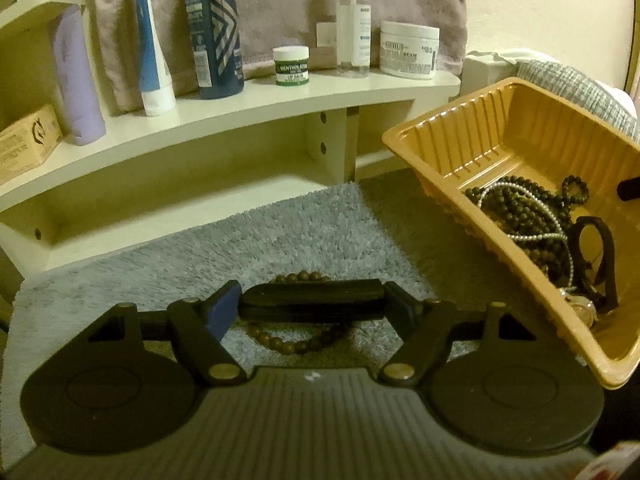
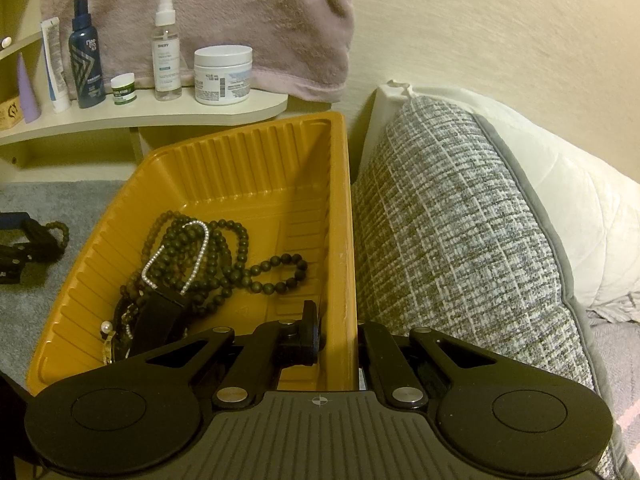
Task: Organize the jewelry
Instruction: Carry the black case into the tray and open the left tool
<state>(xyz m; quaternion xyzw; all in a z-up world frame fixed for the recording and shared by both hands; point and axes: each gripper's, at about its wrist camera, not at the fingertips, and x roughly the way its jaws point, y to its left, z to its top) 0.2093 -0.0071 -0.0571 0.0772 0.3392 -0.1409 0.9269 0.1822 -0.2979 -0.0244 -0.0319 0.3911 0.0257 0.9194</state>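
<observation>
My left gripper (image 1: 312,304) is shut on a black band, held just above a brown bead bracelet (image 1: 298,342) that lies on the grey rug (image 1: 280,232). An orange plastic tray (image 1: 440,148) stands tilted to its right, holding dark bead necklaces (image 1: 516,216), a pearl strand and a black strap. My right gripper (image 2: 338,336) is shut on the right wall of the tray (image 2: 344,240), one finger inside and one outside. The bead necklaces (image 2: 224,256) and pearl strand (image 2: 176,256) lie in the tray's left half.
A cream shelf (image 1: 280,96) behind the rug carries bottles, tubes and jars, with a pink towel (image 2: 240,20) hanging behind. A grey woven cushion (image 2: 460,240) and a white pillow (image 2: 580,220) lie right of the tray.
</observation>
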